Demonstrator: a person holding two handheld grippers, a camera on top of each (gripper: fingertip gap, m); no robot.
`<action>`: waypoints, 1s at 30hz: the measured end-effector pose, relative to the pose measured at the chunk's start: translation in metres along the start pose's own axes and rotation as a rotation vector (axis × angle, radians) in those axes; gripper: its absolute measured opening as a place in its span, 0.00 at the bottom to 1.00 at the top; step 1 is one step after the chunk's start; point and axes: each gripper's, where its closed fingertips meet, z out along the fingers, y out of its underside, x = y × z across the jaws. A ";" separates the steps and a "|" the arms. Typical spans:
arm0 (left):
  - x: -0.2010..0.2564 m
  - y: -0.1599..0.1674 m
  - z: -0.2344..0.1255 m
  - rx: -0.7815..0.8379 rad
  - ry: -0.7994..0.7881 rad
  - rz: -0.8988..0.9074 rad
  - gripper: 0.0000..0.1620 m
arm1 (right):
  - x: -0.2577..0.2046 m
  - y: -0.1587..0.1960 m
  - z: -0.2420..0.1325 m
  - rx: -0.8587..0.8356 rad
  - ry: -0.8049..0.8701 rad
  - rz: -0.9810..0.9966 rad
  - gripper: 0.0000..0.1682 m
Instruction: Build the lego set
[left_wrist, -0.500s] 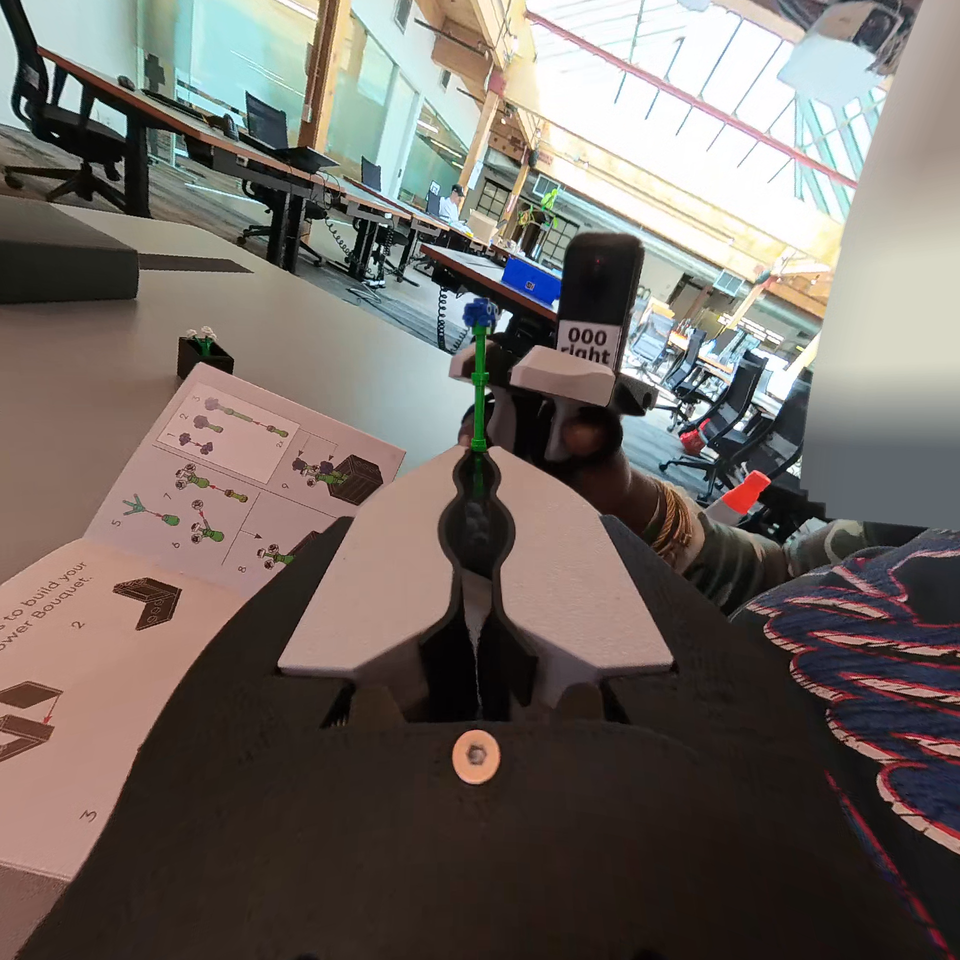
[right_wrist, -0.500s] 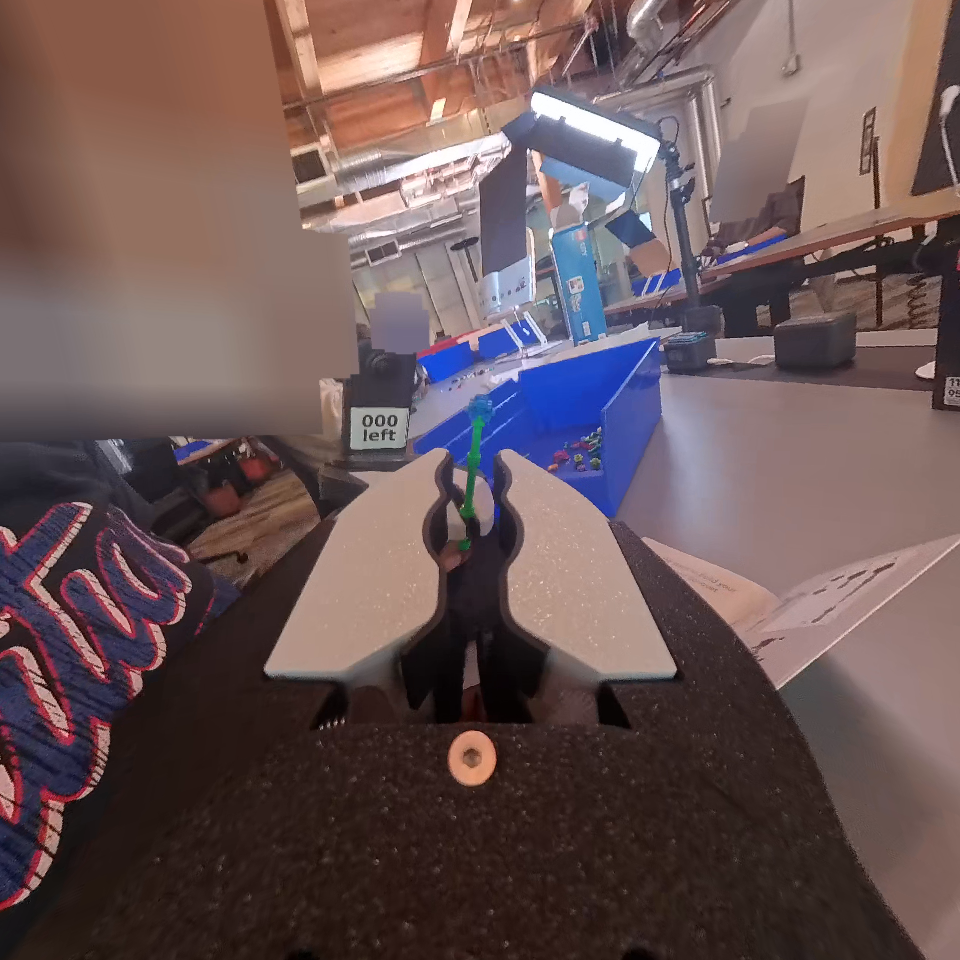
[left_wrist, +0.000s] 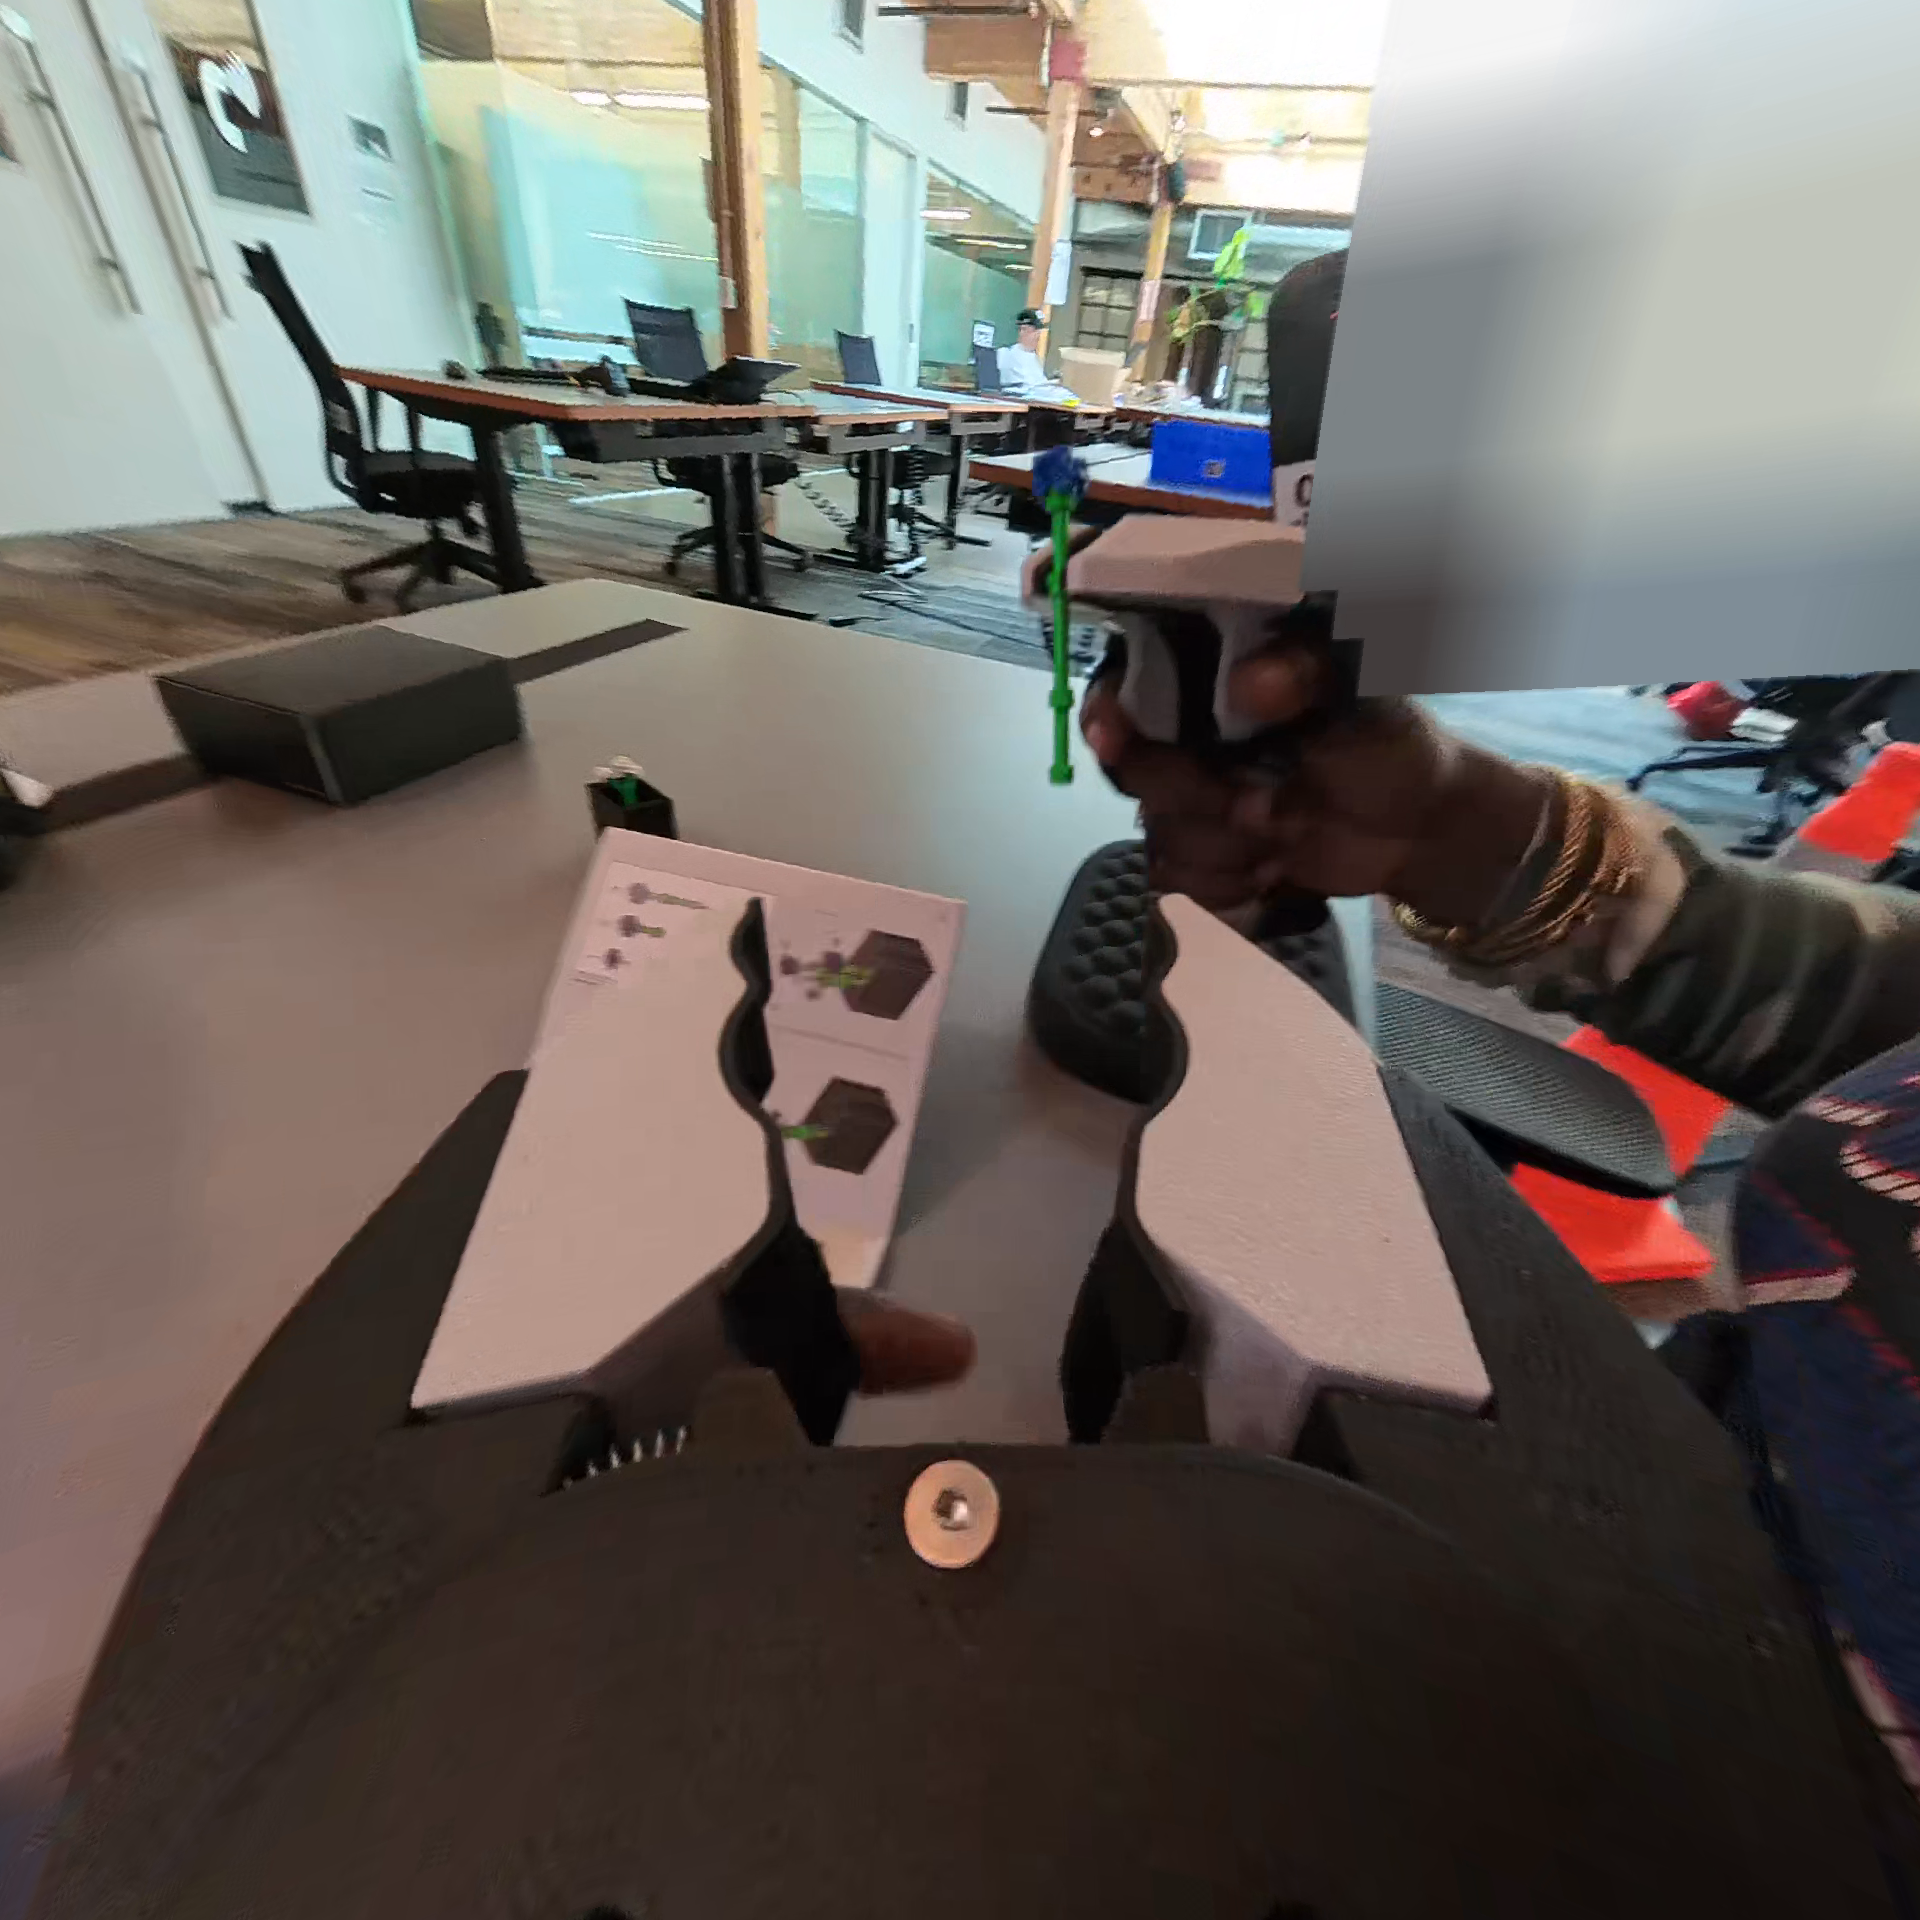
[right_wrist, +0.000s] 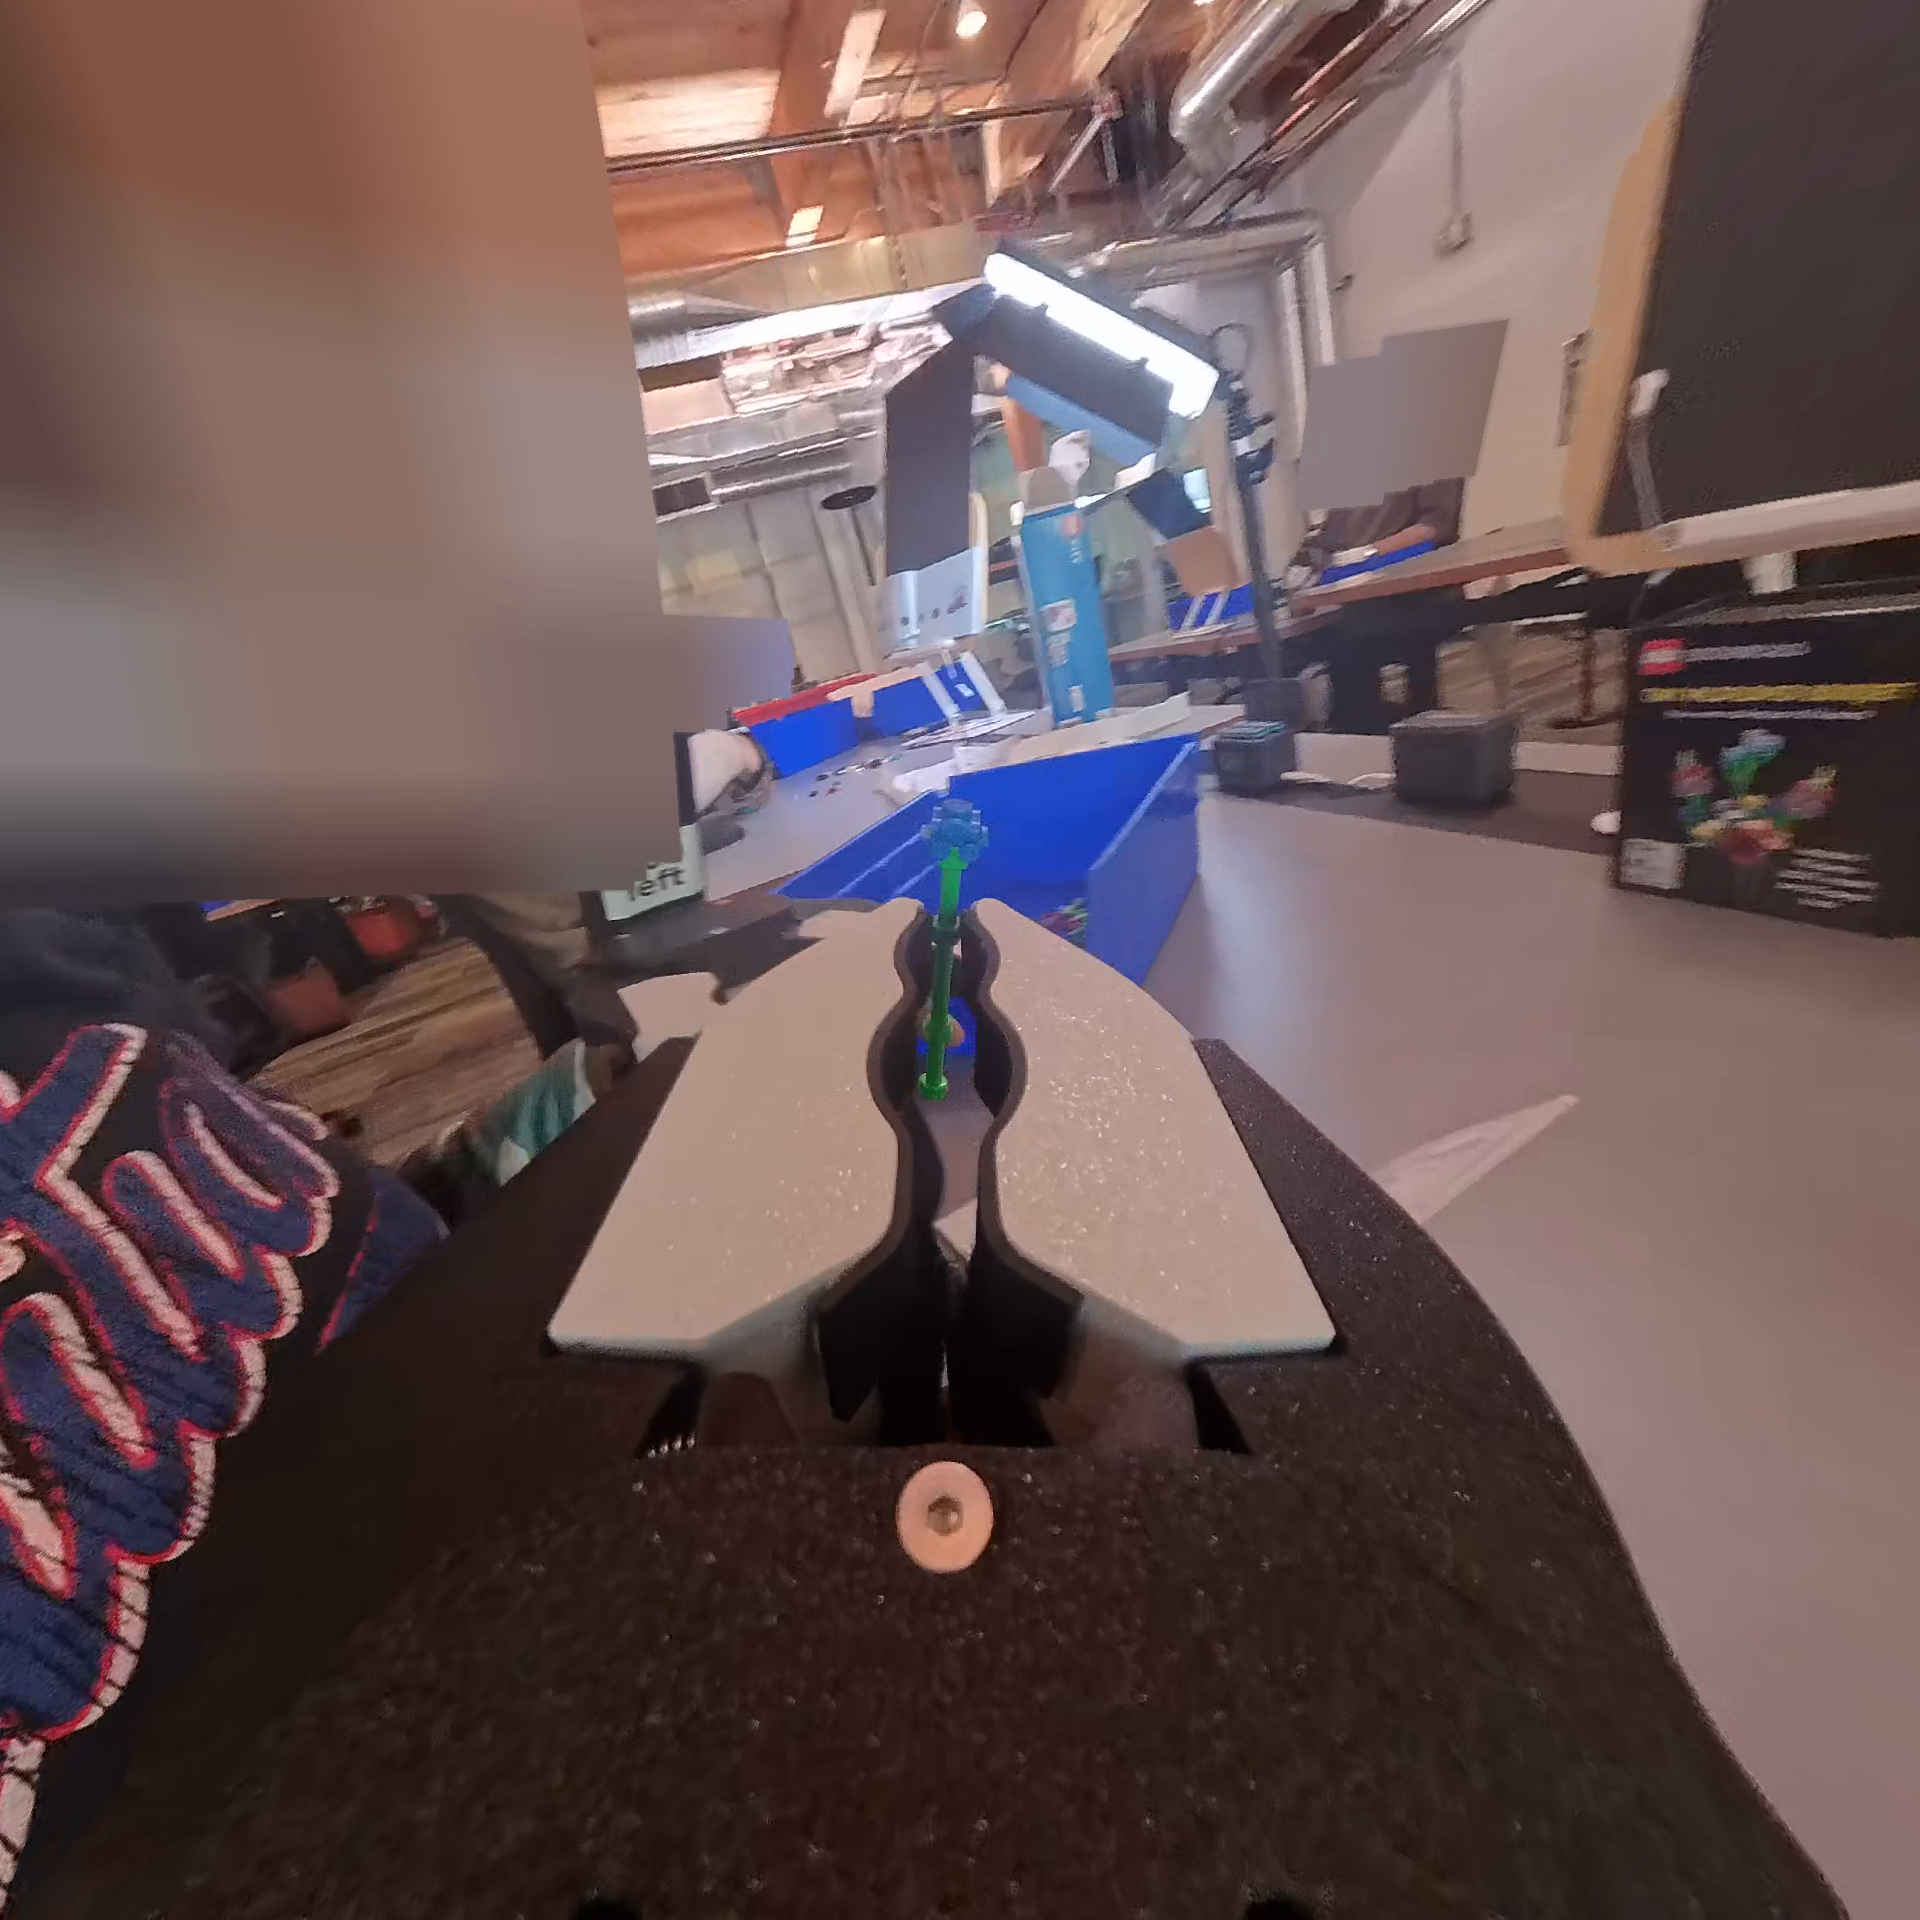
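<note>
A green flower stem with a blue flower head (right_wrist: 940, 987) stands upright between the fingertips of my right gripper (right_wrist: 945, 920), which is shut on it. In the left wrist view the stem (left_wrist: 1060, 665) hangs from the right gripper (left_wrist: 1049, 582), held by a hand above the table's edge. My left gripper (left_wrist: 956, 935) is open wide and empty, below and to the left of the stem. A small black pot with a white flower (left_wrist: 629, 800) stands on the grey table (left_wrist: 260, 1039) behind the open instruction booklet (left_wrist: 873, 935).
A black flat box (left_wrist: 332, 707) lies at the table's back left. A black mesh chair back (left_wrist: 1091, 977) is at the table's edge. A blue parts bin (right_wrist: 1049, 842) is ahead of the right gripper. A black set box (right_wrist: 1766, 769) stands at the right. Spacing between my two grippers at the tips: around 7 cm.
My left gripper has let go of the stem, opened wide and drawn back and down. The right gripper alone holds the stem.
</note>
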 end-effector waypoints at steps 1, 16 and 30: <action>-0.007 -0.002 -0.003 0.000 -0.021 0.029 0.49 | 0.008 -0.004 -0.005 0.007 0.031 -0.010 0.03; -0.034 -0.024 -0.009 0.269 0.158 0.123 0.60 | 0.138 -0.037 -0.024 0.041 0.358 -0.051 0.03; -0.043 -0.016 -0.008 0.273 0.129 0.071 0.55 | 0.260 0.016 -0.029 -0.132 0.684 0.005 0.03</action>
